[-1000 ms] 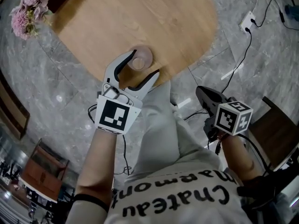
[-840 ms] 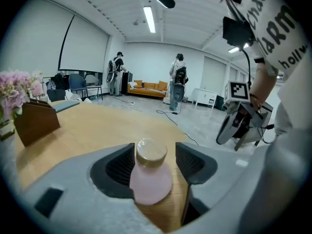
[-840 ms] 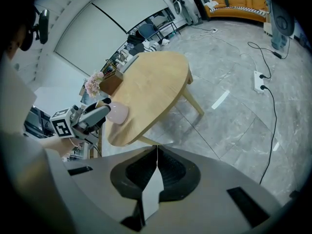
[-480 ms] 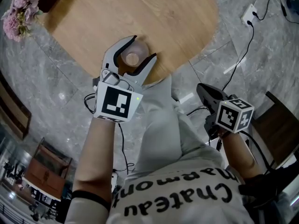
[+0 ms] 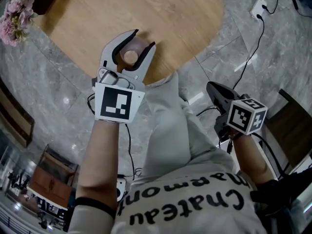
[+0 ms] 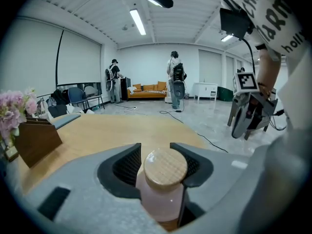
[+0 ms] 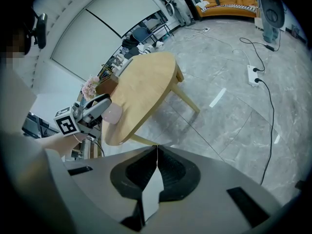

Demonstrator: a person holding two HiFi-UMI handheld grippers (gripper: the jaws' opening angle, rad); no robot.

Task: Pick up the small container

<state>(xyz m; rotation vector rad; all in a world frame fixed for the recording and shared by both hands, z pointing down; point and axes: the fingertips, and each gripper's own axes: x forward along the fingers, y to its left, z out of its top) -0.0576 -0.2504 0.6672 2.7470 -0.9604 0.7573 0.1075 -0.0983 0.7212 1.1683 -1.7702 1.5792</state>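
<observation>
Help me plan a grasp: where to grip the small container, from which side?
Grip the small container by its round body below the lid, from the table edge: it stands upright. The left gripper has just been closing its jaws around it.

An open office lounge. Its marble floor (image 5: 53, 82), strip lights (image 6: 138, 22) and an orange sofa (image 6: 148, 88) at twelve o'clock show it.

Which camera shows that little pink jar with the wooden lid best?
The left gripper view: the pink jar with round wooden lid sits close up, centre frame. The head view shows mainly its lid; the right gripper view, a distant pink blob.
</observation>
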